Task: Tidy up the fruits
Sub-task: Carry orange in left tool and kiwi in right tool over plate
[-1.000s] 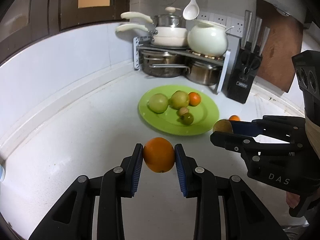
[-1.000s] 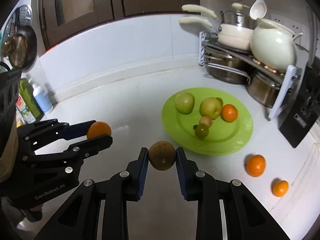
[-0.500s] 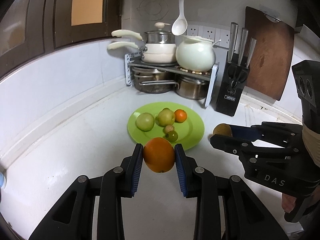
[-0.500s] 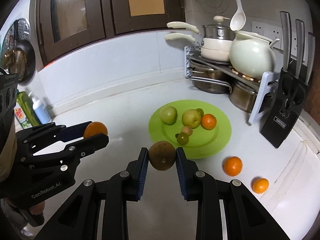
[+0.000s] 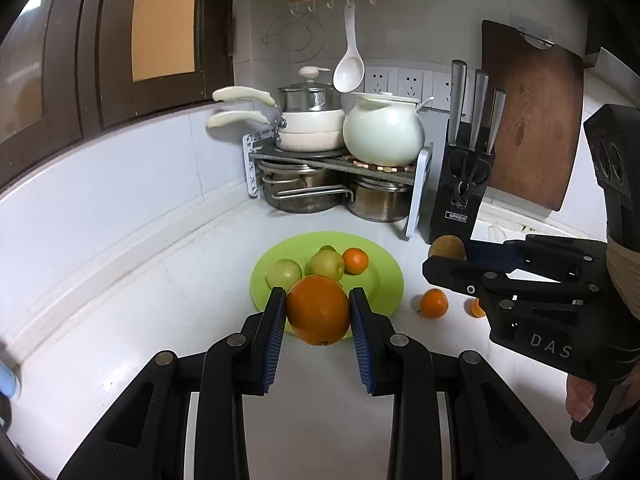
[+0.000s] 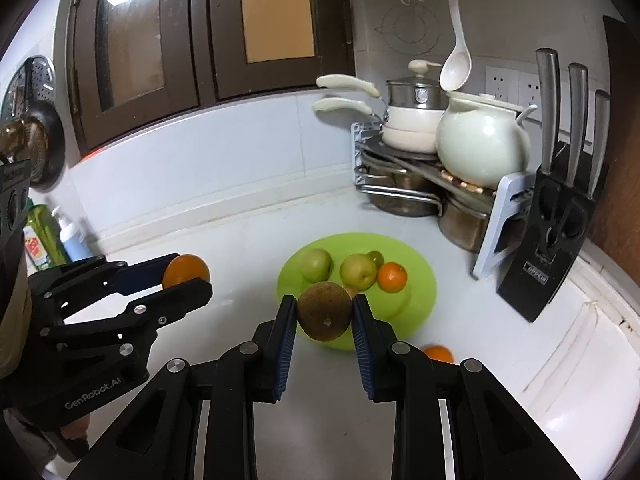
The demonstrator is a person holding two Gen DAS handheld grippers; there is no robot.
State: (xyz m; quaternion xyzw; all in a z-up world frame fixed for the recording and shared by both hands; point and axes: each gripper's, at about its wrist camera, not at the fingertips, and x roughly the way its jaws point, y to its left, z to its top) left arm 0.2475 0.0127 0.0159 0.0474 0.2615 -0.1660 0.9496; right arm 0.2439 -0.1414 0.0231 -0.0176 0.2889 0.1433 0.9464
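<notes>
- The left claw [image 5: 319, 316] pinches a big round orange fruit [image 5: 318, 309] across its widest part, held in the air in front of the round lime-green plastic plate [image 5: 386, 280].
- The right claw [image 6: 324, 317] pinches a round brown rough-skinned fruit [image 6: 324, 311] in the same way, also above the near edge of the plate.
- Both fruits look firm and fairly light, but they are round, so I think they can roll when they are put down. It is better to lower each one into a free part of the plate before opening.
- The orange skin seems a little smooth; the ribbed blue pads [image 5: 276, 328] should help. Too hard pressing could bruise the fruit.
- Two small orange mandarins [image 5: 434, 303] lie on the white worktop [image 5: 140, 300] beside the plate, waiting.
</notes>
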